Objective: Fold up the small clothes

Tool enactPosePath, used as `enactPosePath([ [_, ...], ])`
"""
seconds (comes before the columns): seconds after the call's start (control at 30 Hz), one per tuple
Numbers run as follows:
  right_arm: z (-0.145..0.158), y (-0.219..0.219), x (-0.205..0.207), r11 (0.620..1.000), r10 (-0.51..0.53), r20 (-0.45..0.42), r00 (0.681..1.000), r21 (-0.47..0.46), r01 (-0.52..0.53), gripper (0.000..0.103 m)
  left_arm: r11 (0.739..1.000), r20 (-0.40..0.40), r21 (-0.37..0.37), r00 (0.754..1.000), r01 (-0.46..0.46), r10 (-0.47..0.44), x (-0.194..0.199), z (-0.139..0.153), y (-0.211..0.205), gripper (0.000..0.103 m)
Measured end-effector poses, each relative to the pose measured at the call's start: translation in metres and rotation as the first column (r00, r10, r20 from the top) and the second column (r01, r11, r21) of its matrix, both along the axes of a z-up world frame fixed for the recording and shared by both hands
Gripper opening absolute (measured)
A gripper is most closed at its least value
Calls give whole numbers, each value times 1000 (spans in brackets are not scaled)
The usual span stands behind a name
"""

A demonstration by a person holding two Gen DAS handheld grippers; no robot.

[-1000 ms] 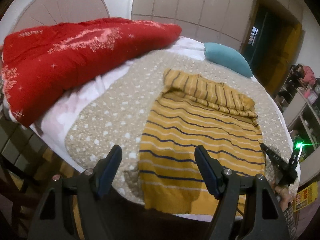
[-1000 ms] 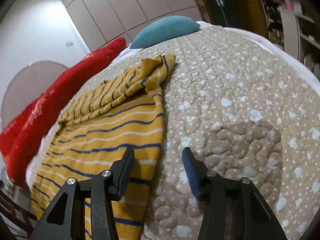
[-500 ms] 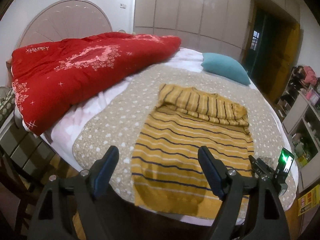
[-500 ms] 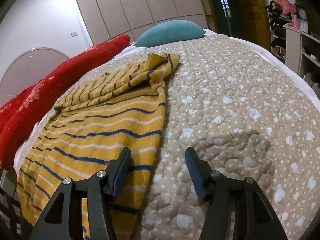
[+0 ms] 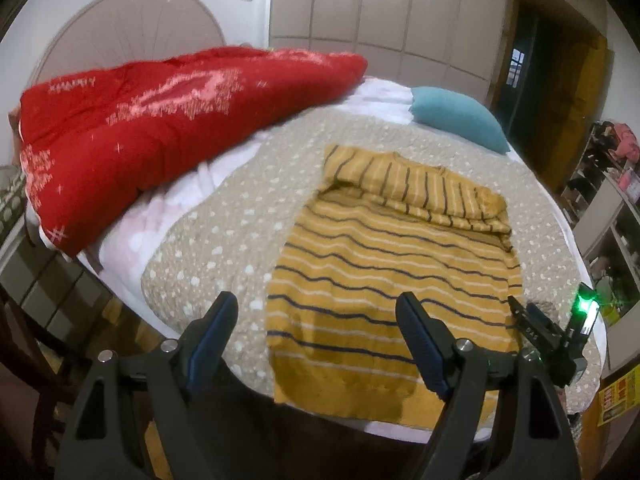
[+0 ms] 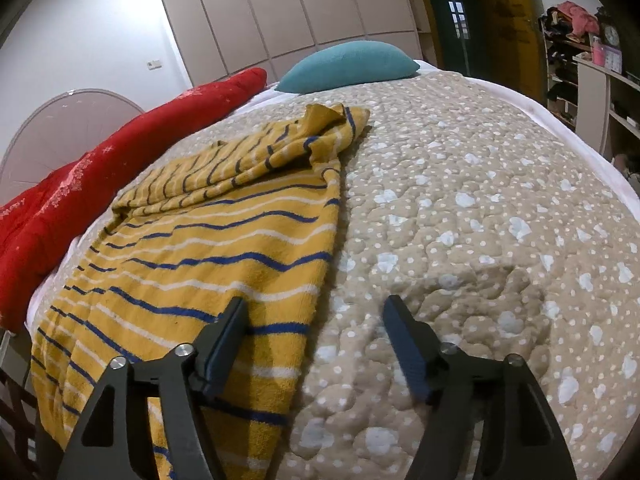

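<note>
Folding stage: the sweater (image 5: 384, 280) lies flat on the bed (image 5: 248, 216), its body a narrow panel, the sleeves laid across the top end in a band; I judge the side folds done and an end-to-end fold still to come.
Sweater place: on the quilt, near the bed's front edge, hem toward the person, collar end toward the teal pillow (image 5: 456, 122); well apart from the red duvet (image 5: 160, 128).
Why flat there: the quilt gives a broad, soft bed to smooth cloth on, and the hem at the near edge keeps both corners within easy reach.
Left tool (image 5: 316, 336): spread wide, nothing between its jaws; it hangs above the hem's left part, probably lined up for that corner.
Right tool (image 6: 314, 334): jaws have just been opening and stand spread; the sweater's right edge runs up between them, unpinched, one finger (image 6: 228, 328) over the cloth, the other over bare quilt.
Why astride the edge: a tool straddling the border can close on it without bunching the panel.
Risk: the knit looks thick and loose, so a shallow pinch may catch only the upper layer.
</note>
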State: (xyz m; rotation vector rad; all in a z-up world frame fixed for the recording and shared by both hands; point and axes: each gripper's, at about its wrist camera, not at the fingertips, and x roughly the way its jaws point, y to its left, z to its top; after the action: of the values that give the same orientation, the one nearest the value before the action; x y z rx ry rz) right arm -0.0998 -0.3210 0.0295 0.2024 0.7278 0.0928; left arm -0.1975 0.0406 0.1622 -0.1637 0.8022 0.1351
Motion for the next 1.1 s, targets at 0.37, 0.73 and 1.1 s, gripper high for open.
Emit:
enactPosePath([
  [0.37, -2, 2, -5, 1000, 20, 31, 999, -7, -20, 81, 992, -36, -121, 999, -25, 20, 59, -45, 45, 80],
  [0.73, -5, 9, -4, 998, 11, 44, 999, -57, -8, 86, 952, -48, -305, 998, 17, -33, 80, -102, 84, 80],
  [1.1, 16, 22, -31, 997, -6, -140, 990, 73, 16, 89, 886, -19, -454, 993, 92, -113, 53, -118, 106, 74],
])
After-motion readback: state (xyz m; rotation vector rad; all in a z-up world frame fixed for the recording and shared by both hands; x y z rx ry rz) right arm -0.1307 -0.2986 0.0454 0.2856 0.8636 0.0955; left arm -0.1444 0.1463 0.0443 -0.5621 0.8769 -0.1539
